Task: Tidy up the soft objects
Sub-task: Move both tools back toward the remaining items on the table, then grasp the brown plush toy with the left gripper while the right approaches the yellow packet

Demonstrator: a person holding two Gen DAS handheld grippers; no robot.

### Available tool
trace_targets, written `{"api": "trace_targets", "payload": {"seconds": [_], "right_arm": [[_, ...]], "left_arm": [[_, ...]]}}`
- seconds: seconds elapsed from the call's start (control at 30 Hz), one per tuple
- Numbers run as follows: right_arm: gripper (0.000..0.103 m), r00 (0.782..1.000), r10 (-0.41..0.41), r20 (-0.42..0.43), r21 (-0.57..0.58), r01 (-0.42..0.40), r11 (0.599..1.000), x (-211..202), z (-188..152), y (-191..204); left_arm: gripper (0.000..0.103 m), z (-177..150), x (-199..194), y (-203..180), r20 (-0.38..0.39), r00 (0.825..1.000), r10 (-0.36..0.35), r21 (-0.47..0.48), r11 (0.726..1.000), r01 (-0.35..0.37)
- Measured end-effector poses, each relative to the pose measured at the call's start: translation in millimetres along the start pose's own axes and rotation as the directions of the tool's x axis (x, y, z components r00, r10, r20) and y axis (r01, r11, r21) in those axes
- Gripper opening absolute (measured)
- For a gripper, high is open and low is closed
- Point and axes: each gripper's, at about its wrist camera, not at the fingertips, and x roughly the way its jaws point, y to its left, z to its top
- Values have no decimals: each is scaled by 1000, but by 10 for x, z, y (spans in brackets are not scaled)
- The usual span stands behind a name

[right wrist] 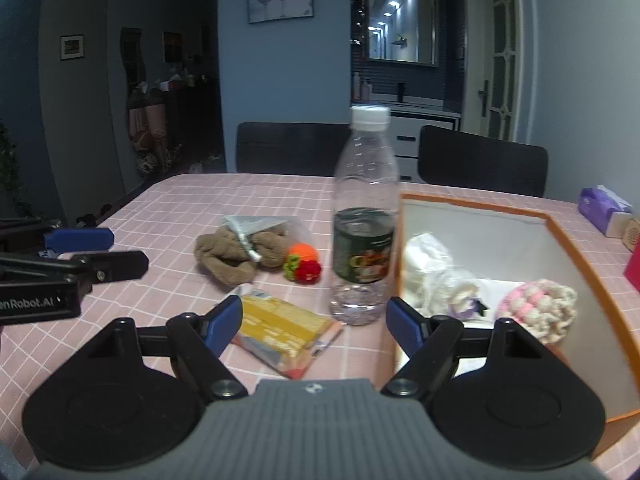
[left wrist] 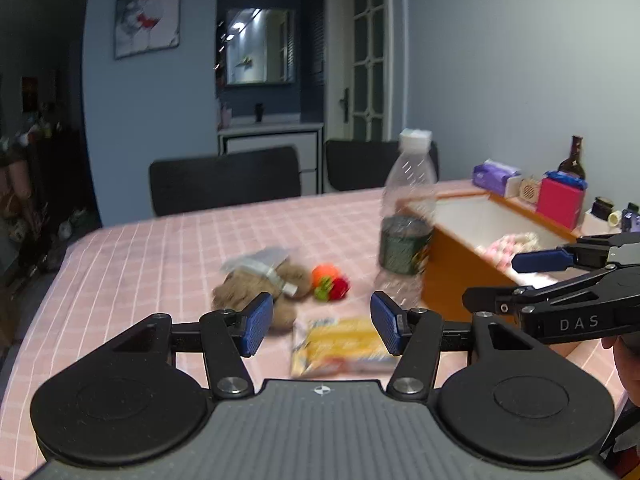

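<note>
A brown plush toy in a clear bag (left wrist: 256, 286) (right wrist: 240, 250) lies on the pink checked tablecloth. A small orange, green and red knitted toy (left wrist: 330, 282) (right wrist: 302, 264) lies just right of it. An orange-rimmed box (left wrist: 452, 272) (right wrist: 576, 248) holds a pink and cream knitted item (right wrist: 540, 308) and a white bagged soft item (right wrist: 428, 272). My left gripper (left wrist: 322, 326) is open and empty, above the table in front of the plush. My right gripper (right wrist: 314, 322) is open and empty, near the box's left wall.
A clear water bottle (left wrist: 406, 220) (right wrist: 366, 216) stands between the toys and the box. A yellow snack packet (left wrist: 340, 346) (right wrist: 284, 330) lies near the front. Tissues (right wrist: 604, 210), a wine bottle (left wrist: 573, 158) and a pink box (left wrist: 560, 200) stand at the right. Two dark chairs stand behind the table.
</note>
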Motion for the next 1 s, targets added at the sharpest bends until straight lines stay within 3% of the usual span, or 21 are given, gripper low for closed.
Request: {"api": "trace_targets", "payload": {"seconds": [0.2,0.4,0.57,0.63,0.77,0.83,0.93,1.0], "right_arm": [[74,998,59,-31,-37,-60,998,331,-150,265],[74,989,54,-137,-97,-68,993,871,-149,332],[74,982,51,-180,-85,-67,994,1314,5,340],[69,980,52,-193,-76,-68,995,1460,61,358],[69,975,59,-213,-46,-71,996,1716,127,379],[69,972,69,-226,-29,-78,997,1831,153,378],[58,965,75,-252,-15,-81,997,1982,162,377],[58,960,81,-267,7,-82,997,2057,151,353]], "left_arm": [[66,-216,160,248,-81,997,7,-31,999,-10],[66,-247,420,390,-152,988,-17,-38,999,12],[66,-120,779,545,-184,983,7,15,1000,-4],[66,-44,941,633,-177,984,17,20,1000,-14],[78,89,1285,760,-163,986,20,51,999,-12],[78,132,1463,790,-172,985,24,81,997,-10],[78,153,1686,836,-199,980,20,108,994,2],[78,130,1777,852,-221,975,10,113,993,16]]}}
